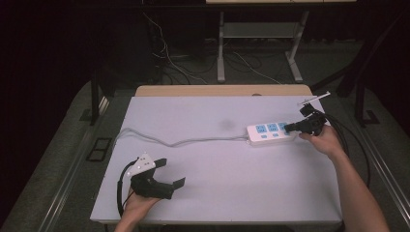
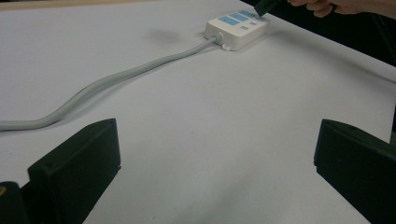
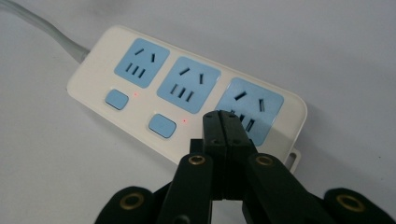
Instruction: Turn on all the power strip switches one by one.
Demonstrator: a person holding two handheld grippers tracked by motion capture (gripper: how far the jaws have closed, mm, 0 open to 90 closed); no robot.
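Note:
A white power strip (image 1: 270,132) (image 2: 238,28) (image 3: 154,93) with three blue sockets lies at the right of the white table (image 1: 217,193). Its grey cord (image 1: 183,141) (image 2: 116,77) runs left across the table. Small red lights glow beside two blue buttons (image 3: 161,125). My right gripper (image 1: 286,128) (image 3: 223,119) is shut with nothing between its jaws. Its tip rests over the strip's rightmost socket, hiding the spot beneath it. My left gripper (image 1: 171,172) (image 2: 217,158) rests open near the front left of the table, far from the strip, with bare table between its jaws.
A wooden edge (image 1: 222,90) borders the table's far side. Behind it stand a metal desk frame (image 1: 221,48) and loose floor cables (image 1: 169,63). A black cable (image 1: 358,145) trails from the right gripper off the table's right edge.

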